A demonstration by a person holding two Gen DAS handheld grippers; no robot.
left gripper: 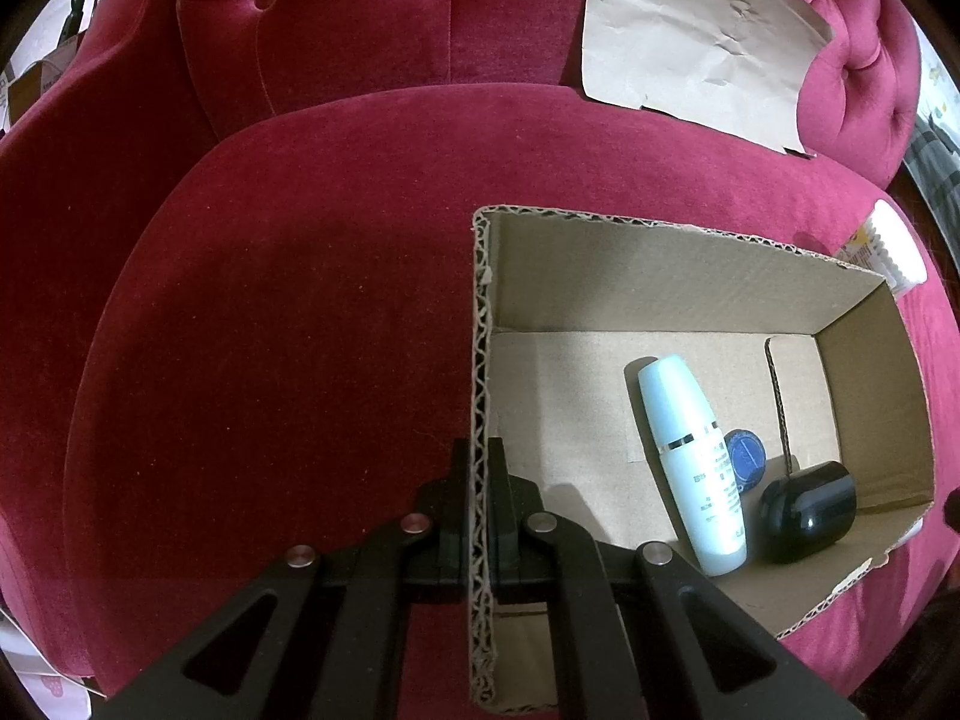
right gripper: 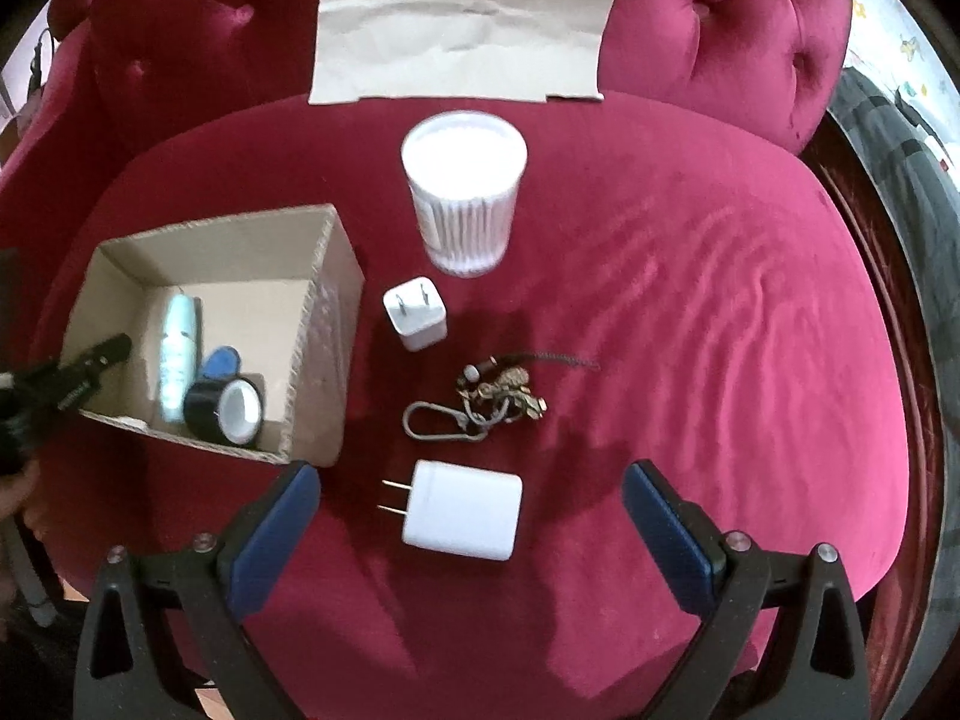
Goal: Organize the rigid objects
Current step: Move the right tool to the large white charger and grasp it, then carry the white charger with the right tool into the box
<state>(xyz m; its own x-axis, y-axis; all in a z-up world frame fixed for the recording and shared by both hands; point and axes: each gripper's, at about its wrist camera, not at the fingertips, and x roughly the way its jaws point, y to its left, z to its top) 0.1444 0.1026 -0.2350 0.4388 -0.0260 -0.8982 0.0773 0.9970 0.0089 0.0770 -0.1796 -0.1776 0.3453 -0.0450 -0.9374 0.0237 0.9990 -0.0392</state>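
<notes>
A crimson velvet armchair seat [right gripper: 660,300] carries all items; a sheet of brown paper [right gripper: 462,30] leans against its backrest. A cardboard box [left gripper: 660,276] sits on the seat's left part. The left claw [left gripper: 479,516] is clenched on the box's near side wall, one finger inside, one outside. Inside the box lie a pale blue bottle [left gripper: 690,456] on its side, a black roll of tape [left gripper: 810,510] just beside it, and a small blue round tin [left gripper: 747,453] between and behind them. Right of the box stands a clear tub of cotton swabs [right gripper: 463,192]. Below it, a small white plug adapter [right gripper: 415,313] stands prongs up. Nearer lies a keyring with carabiner [right gripper: 480,399]. A larger white charger [right gripper: 461,510] lies flat, prongs pointing left, between the spread fingers of the right claw [right gripper: 471,540], which is released and holds nothing.
</notes>
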